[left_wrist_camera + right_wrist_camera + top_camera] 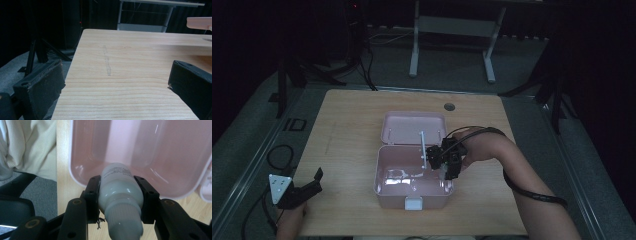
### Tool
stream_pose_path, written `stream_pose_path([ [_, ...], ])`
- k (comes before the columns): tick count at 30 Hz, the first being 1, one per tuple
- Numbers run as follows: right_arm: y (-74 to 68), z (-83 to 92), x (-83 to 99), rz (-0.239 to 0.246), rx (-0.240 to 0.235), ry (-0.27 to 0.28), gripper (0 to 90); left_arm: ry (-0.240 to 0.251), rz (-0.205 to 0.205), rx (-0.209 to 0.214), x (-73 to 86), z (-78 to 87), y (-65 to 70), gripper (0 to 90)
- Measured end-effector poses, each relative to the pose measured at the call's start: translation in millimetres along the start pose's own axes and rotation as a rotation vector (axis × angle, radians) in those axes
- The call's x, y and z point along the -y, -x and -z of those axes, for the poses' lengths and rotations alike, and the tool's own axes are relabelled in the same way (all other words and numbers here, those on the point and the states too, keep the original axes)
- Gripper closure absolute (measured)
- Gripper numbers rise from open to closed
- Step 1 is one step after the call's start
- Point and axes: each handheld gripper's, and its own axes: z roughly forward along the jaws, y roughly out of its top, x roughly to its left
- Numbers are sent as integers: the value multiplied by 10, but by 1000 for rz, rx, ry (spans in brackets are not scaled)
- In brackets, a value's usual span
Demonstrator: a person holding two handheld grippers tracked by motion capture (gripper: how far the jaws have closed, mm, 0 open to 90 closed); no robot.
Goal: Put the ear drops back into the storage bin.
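A pink plastic box (pixel 384 185) stands open in the middle of the wooden table, its lid (pixel 407 129) laid back behind it. My right gripper (pixel 445 167) hangs over the box's right side, shut on a small white bottle (pixel 119 188). In the right gripper view the bottle lies between the two black pads (pixel 92 195), its ribbed cap toward the camera and its labelled body pointing over the box's hollow (pixel 140 147). At the table's near left corner my left gripper (pixel 314 181) rests with its jaws wide apart and only bare wood (pixel 117 75) between them.
A white latch (pixel 413 203) sticks out of the box's near wall. A round cable hole (pixel 449 106) sits near the table's far edge. A white desk frame (pixel 452 30) and dark stands rise beyond the table. A black chair and a pale garment (pixel 27 145) lie near the front edge.
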Motion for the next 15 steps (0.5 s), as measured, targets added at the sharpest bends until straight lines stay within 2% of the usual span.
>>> stream_pose_path([
  [9, 1, 3, -132, 33, 2, 8, 596, 0, 0, 0, 0, 0, -1, 5],
  [15, 0, -98, -166, 43, -13, 8, 597, -1, 0, 1, 0, -1, 0, 5],
])
